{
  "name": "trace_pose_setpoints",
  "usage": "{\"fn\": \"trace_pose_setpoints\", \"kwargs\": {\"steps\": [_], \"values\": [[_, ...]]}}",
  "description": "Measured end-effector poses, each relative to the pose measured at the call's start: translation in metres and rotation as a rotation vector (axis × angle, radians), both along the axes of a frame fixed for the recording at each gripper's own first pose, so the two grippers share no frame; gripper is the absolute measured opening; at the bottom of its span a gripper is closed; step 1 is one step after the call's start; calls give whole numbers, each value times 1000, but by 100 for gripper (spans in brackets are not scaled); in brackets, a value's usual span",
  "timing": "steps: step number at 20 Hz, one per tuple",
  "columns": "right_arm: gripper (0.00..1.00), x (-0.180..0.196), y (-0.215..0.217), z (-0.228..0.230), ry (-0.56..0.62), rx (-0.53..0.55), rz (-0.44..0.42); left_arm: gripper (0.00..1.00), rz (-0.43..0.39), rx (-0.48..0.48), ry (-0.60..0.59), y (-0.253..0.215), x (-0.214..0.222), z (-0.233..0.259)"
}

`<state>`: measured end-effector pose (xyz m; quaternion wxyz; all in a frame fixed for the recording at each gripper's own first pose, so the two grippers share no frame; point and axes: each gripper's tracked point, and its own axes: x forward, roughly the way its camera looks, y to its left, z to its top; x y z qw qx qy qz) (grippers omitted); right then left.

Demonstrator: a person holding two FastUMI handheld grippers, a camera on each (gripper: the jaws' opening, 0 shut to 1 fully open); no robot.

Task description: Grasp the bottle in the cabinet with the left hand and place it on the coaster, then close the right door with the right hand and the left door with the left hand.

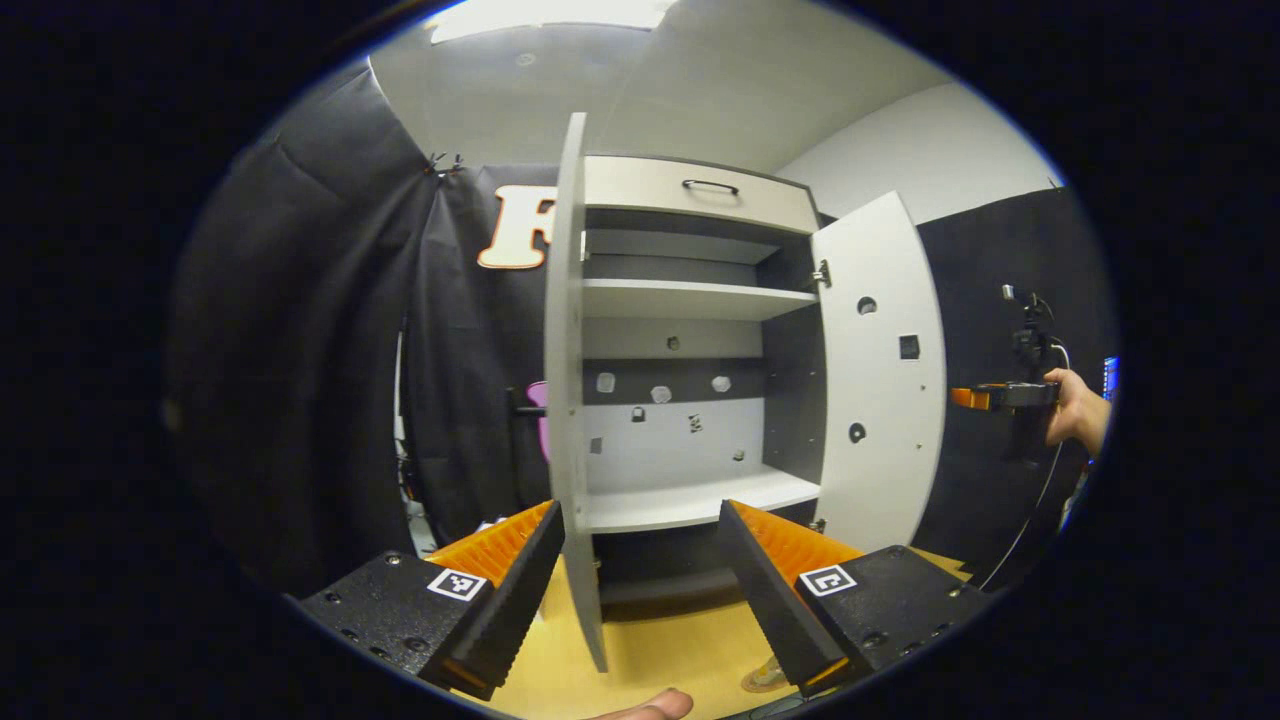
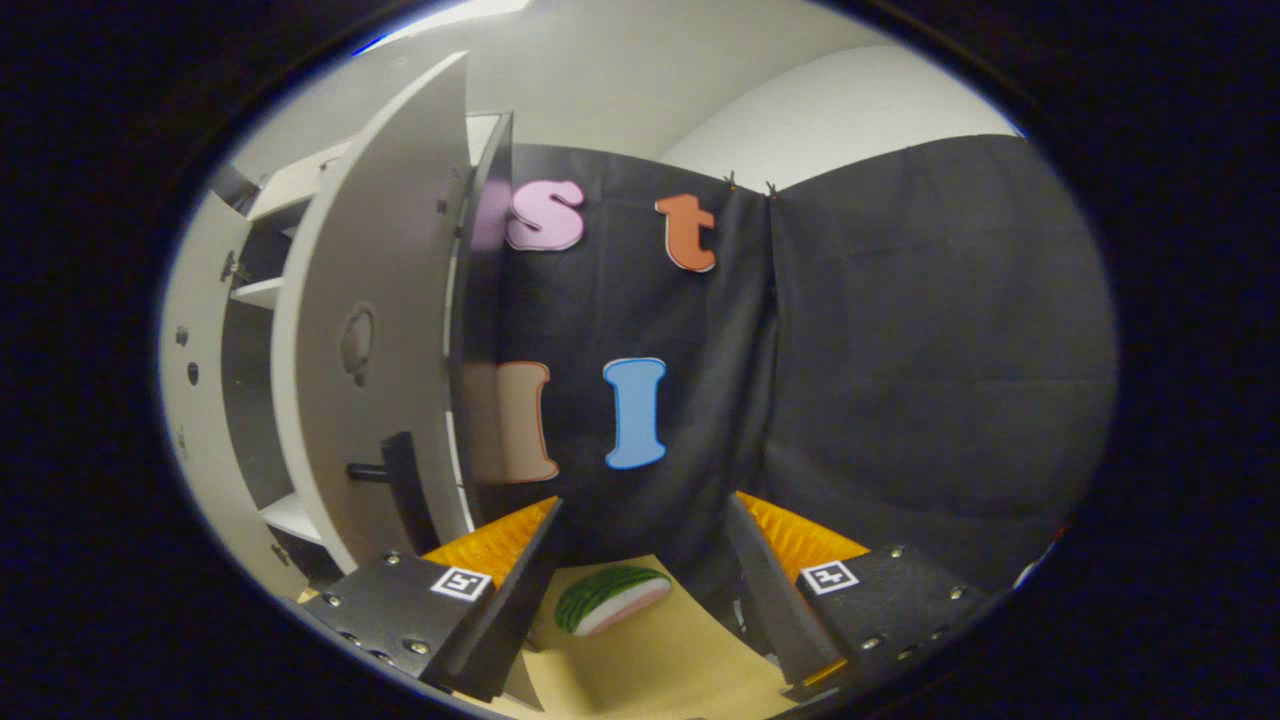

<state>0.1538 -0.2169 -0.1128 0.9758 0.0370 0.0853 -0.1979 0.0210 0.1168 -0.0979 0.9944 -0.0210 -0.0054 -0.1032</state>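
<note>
The cabinet [image 1: 690,330] stood open, its shelves bare. The left door [image 1: 566,400] stood edge-on between the left gripper's [image 1: 640,570] wide jaws; whether they touched it I could not tell. The right door [image 1: 880,380] hung open, a black handle [image 2: 395,475] on its outer face. The right gripper [image 2: 640,570], jaws wide and holding nothing, hovered over a watermelon-slice coaster [image 2: 612,598] on the tan table [image 2: 660,670]. No readable labels.
</note>
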Motion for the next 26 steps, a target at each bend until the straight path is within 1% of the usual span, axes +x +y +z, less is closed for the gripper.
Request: {"fn": "trace_pose_setpoints", "kwargs": {"steps": [1, 2, 3, 4, 5, 6, 7, 10, 13, 14, 17, 18, 19, 20, 21, 23, 24, 25, 26], "values": [[97, 10, -1, -2, 7, 5, 4, 98, 18, -3, 12, 8, -3, -2], [97, 20, 8, -1, 0, 11, 36, 98, 34, -6, 21, 13, -4, -3], [97, 28, 27, 4, -26, 25, 109, 96, 43, -7, 27, 19, -6, -2], [95, 41, 43, 12, -72, 23, 152, 96, 53, -6, 29, 24, -8, -1], [99, 35, 54, 25, -95, -17, 171, 96, 63, 1, 27, 28, -10, 1], [79, 39, 60, 31, -96, -60, 189, 96, 76, 9, 25, 30, -15, 2], [82, 33, 67, 30, -90, -64, 199, 96, 84, 15, 22, 33, -20, 4], [82, 34, 82, 28, -78, -42, 244, 96, 70, 14, 17, 25, -29, 10], [82, 42, 113, 28, -89, -14, 311, 96, 78, 10, 35, 24, -28, 11], [82, 45, 124, 28, -86, -3, 332, 96, 64, 2, 44, 19, -27, 11], [83, 55, 144, 31, -100, -12, 349, 98, 58, 2, 51, 21, -18, 14], [80, 59, 152, 32, -111, -20, 357, 97, 71, 9, 55, 24, -10, 10], [82, 64, 158, 31, -117, -22, 356, 97, 88, 15, 61, 30, -6, 8], [82, 66, 162, 29, -115, -16, 353, 97, 102, 17, 65, 33, -5, 7], [80, 68, 166, 26, -111, -12, 353, 97, 112, 14, 69, 37, -4, 6], [80, 74, 175, 27, -116, -18, 377, 97, 128, 6, 82, 46, -4, 1], [83, 76, 180, 28, -122, -26, 390, 97, 137, 4, 90, 51, -2, -1], [83, 76, 184, 28, -124, -26, 398, 97, 147, 2, 97, 56, 0, -4], [80, 78, 189, 27, -120, -16, 407, 97, 161, -1, 103, 62, 0, -8]]}}
